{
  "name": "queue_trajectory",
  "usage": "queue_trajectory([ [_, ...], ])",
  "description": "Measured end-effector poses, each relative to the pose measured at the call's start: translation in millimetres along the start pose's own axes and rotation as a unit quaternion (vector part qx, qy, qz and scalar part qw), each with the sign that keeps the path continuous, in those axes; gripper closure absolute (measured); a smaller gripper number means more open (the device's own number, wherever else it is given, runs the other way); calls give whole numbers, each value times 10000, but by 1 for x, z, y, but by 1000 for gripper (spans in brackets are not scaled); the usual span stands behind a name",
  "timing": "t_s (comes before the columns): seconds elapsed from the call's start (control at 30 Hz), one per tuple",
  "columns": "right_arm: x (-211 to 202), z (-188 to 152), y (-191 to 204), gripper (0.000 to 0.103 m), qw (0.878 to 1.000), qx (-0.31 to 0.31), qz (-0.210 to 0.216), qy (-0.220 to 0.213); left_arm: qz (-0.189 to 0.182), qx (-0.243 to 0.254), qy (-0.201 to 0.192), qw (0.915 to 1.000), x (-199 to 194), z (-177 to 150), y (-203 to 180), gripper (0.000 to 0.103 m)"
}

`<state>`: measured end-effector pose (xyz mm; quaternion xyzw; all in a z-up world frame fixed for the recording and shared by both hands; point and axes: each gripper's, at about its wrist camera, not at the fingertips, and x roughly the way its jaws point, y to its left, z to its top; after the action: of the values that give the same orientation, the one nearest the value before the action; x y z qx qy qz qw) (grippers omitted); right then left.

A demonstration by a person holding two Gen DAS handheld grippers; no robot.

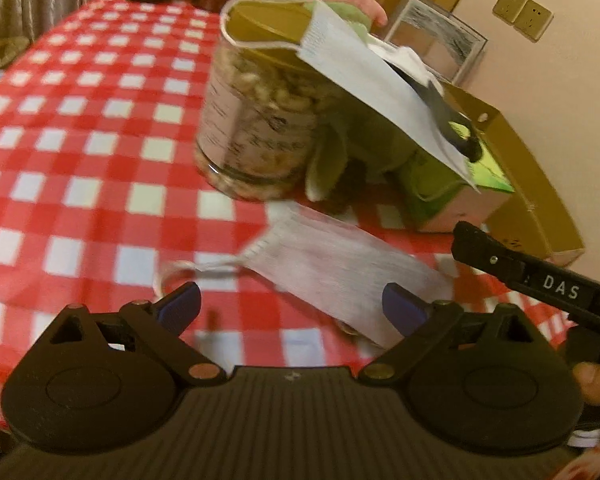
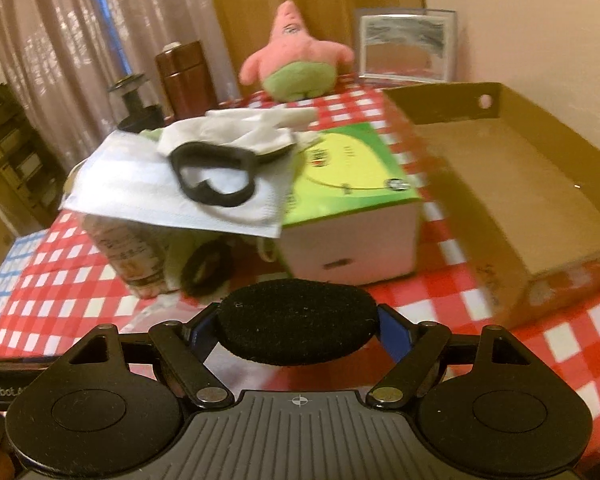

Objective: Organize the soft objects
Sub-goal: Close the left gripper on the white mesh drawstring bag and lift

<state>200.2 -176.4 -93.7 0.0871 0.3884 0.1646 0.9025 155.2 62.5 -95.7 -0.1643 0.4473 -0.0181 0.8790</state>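
My left gripper [image 1: 292,308] is open and empty, just above a white face mask [image 1: 340,272] lying on the red checked tablecloth [image 1: 80,140]. My right gripper [image 2: 298,328] is shut on a round black foam pad [image 2: 298,322]. Another white mask [image 2: 172,188] lies across a jar [image 1: 256,128] and a green tissue box [image 2: 352,200], with a black ring-shaped piece [image 2: 216,178] and white cloth [image 2: 252,128] on top. A pink starfish plush [image 2: 296,56] sits behind. An open cardboard box [image 2: 512,176] stands at the right.
A brown flask [image 2: 188,76] and a dark round stand [image 2: 134,100] are at the table's far side. A framed picture [image 2: 406,44] leans on the wall. A dark fuzzy object [image 2: 208,268] lies under the raised mask. Curtains hang behind.
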Motion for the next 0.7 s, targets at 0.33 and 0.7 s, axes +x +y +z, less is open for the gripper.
queue_trajectory([
  [0.33,-5,-1,-10,23,9999,133,-49,-17,-473,-646,163,9967,20,-2,-7,29],
  [0.7,-3,-3,-9,23,9999,159,-8,-4,-477,-610,-195,9968,27,7,-13,89],
])
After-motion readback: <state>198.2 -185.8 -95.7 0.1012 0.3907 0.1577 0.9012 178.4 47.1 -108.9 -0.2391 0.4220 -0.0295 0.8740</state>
